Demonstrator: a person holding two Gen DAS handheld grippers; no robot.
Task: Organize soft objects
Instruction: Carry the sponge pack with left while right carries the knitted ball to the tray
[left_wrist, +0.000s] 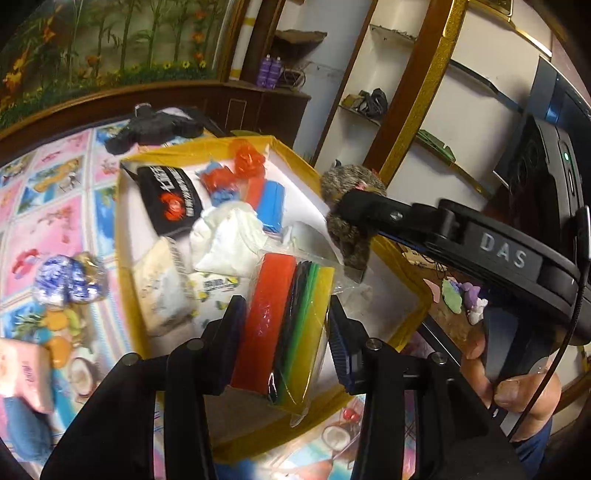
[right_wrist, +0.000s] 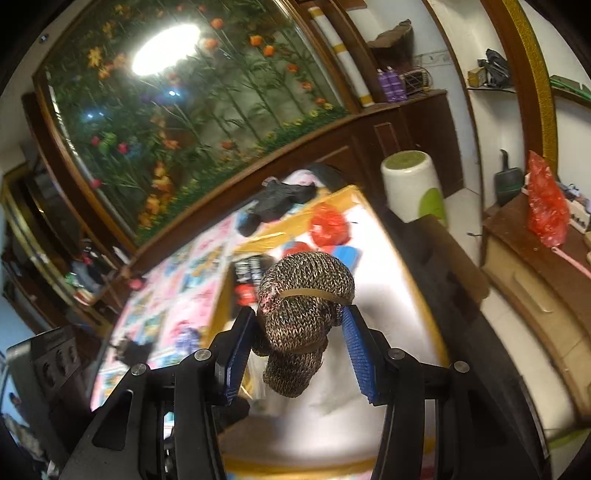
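Pack of coloured sponge sheets in clear wrap — clamped between left gripper fingers, lower centre of left view, over the yellow-rimmed box. Knitted bundle with rubber bands pinched by right gripper, centre of right view, above box too. Box already holds tissue pack, white cloth, black pouch. Left on the table: blue-white bundle, pink pack — roughly halfway, I judge.
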